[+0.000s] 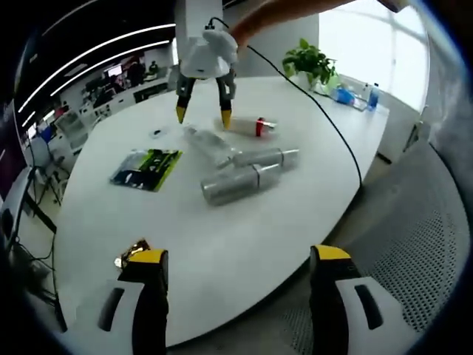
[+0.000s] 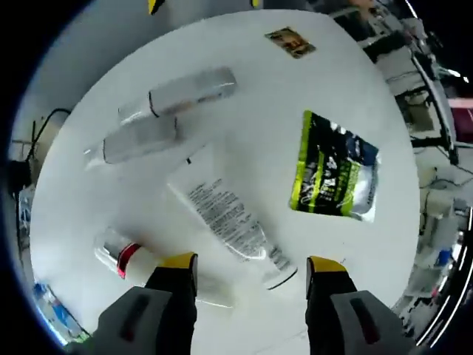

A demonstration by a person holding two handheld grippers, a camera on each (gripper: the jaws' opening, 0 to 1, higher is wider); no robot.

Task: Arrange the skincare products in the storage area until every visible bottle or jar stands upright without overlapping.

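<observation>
The round white table (image 1: 222,244) carries 4 skincare items, all lying flat — no step of the uprighting is done yet. 2 silver-grey capped bottles (image 2: 188,90) lie side by side, touching; beside them the clear printed tube (image 2: 229,222), then the small red-banded white bottle (image 2: 129,257). A green-and-black foil sachet (image 2: 332,166) lies apart. The right gripper (image 2: 251,270) hovers with jaws apart over the tube's cap, likely reaching; the next move calls for descending and closing. The left gripper (image 1: 240,259) waits at the table edge, jaws apart and empty.

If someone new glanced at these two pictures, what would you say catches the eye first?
Probably the green-and-black sachet, the brightest thing on the white table, lying flat to the right of the clear printed tube. Next, the two silver bottles lying on their sides together mid-table. Beyond them the right hand-held gripper hovers open near a small red-banded bottle.
</observation>
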